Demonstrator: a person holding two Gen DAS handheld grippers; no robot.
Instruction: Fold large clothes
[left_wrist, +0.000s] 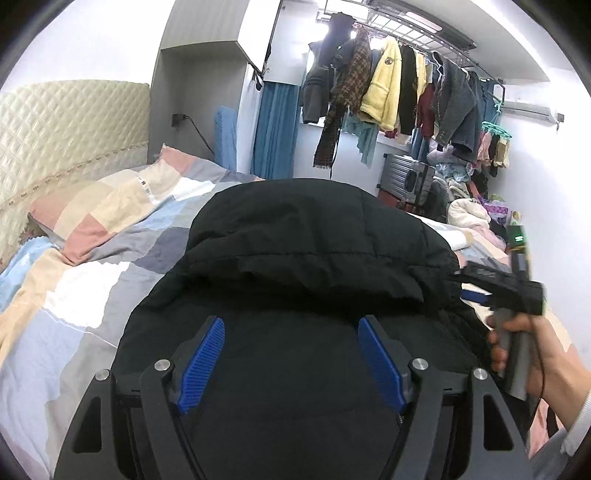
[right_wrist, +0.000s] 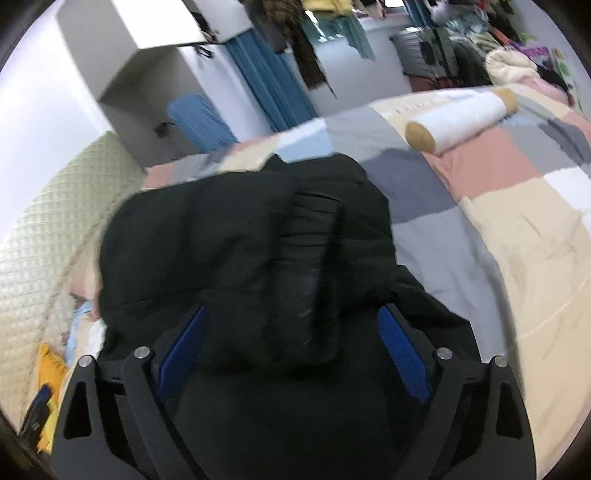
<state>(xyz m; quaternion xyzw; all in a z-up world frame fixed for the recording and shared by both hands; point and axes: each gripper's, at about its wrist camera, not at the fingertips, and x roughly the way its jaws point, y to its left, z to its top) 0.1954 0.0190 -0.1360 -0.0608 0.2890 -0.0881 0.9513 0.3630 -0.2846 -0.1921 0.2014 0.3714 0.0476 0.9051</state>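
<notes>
Nearest, the left gripper (left_wrist: 291, 360) is hovering over the black padded jacket (left_wrist: 314, 258), its fingers (left_wrist: 201, 363) spread wide and gripping nothing. The right gripper (right_wrist: 291, 354) is likewise released above the jacket's bunched, already doubled bulk. The jacket is lying mid-bed on the patchwork duvet (right_wrist: 517, 229), probably ready for pressing flat. Beyond, toward the white bolster (right_wrist: 461, 120), open duvet is leaving room.
</notes>
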